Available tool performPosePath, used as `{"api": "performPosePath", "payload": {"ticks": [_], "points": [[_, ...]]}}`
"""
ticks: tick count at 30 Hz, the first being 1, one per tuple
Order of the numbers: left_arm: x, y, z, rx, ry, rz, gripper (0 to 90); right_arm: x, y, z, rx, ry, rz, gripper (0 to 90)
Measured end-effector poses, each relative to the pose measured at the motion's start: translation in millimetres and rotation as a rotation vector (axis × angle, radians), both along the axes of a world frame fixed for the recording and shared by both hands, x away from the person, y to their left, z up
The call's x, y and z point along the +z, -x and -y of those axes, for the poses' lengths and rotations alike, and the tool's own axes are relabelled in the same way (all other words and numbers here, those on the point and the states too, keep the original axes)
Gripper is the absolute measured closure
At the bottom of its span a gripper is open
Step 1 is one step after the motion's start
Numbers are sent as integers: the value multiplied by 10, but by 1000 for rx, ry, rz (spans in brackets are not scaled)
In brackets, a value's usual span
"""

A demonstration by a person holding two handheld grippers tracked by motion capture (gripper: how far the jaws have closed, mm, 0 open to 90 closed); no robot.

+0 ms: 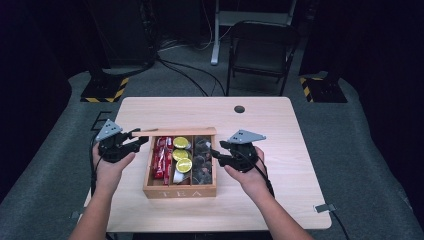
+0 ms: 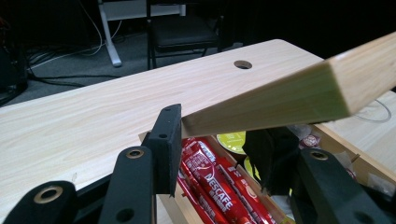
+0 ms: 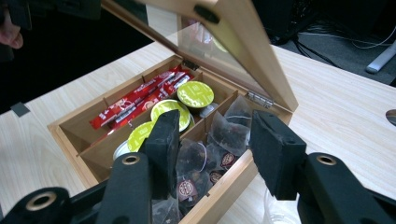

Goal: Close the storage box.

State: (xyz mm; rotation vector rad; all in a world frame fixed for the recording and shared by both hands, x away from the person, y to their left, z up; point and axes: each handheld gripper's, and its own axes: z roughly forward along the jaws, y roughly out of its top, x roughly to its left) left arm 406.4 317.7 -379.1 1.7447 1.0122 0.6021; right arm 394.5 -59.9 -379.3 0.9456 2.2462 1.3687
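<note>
Reaching in from the table's near edge, both forearms angle inward toward the wooden tea box (image 1: pixel 180 191) at the middle of the table (image 1: pixel 280 125); the left gripper (image 1: pixel 134 140) points right, its jaws closed on the edge of the raised lid (image 2: pixel 289 95), holding it tilted over the compartments; the right gripper (image 1: pixel 216 152) hovers at the box's right side, jaws spread apart with nothing between them, above the tea bags (image 3: pixel 219 140).
</note>
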Motion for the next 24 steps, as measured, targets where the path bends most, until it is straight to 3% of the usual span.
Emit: {"api": "performPosePath", "payload": {"ticks": [24], "points": [[-21,23,6,-1,-7,2,565,-203,20,-49,-13,13,-20,528]]}}
